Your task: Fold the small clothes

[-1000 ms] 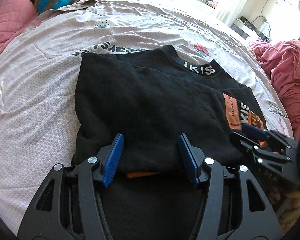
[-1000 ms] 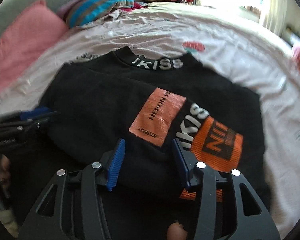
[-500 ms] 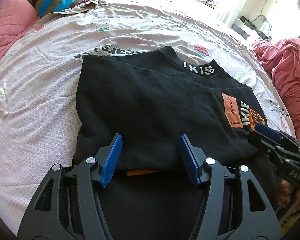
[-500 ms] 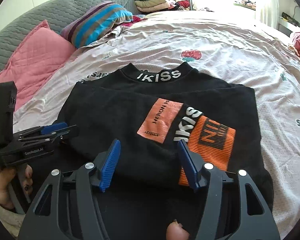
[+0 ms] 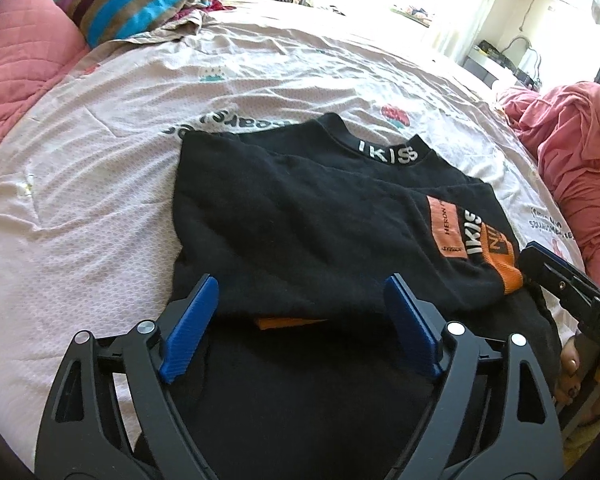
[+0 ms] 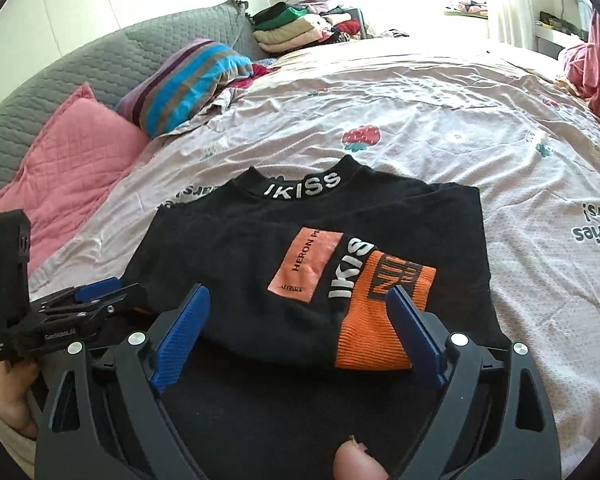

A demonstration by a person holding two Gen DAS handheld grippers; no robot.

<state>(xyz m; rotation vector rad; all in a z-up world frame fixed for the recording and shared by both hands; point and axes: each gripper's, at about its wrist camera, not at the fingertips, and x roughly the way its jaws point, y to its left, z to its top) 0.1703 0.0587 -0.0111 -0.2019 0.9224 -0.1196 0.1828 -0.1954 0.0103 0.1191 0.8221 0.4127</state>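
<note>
A black sweatshirt (image 5: 300, 216) with an "IKISS" collar and orange patches lies on the bed, both sleeves folded across its front; it also shows in the right wrist view (image 6: 292, 240). My left gripper (image 5: 300, 312) is open and empty, just above the near hem on the left side. My right gripper (image 6: 296, 320) is open and empty over the near hem, by the orange sleeve cuff (image 6: 376, 324). Each gripper shows in the other's view: the right one (image 5: 560, 276) at the shirt's right edge, the left one (image 6: 100, 300) at its left edge.
The pale printed bedsheet (image 5: 100, 160) surrounds the shirt. A pink pillow (image 6: 68, 160) and a striped pillow (image 6: 188, 80) lie at the far left. Folded clothes (image 6: 292, 28) are stacked at the back. A pink blanket (image 5: 572, 148) is heaped at the right.
Both grippers have drawn back and up from the shirt, staying open. The right gripper has moved right, away from the folded sleeve.
</note>
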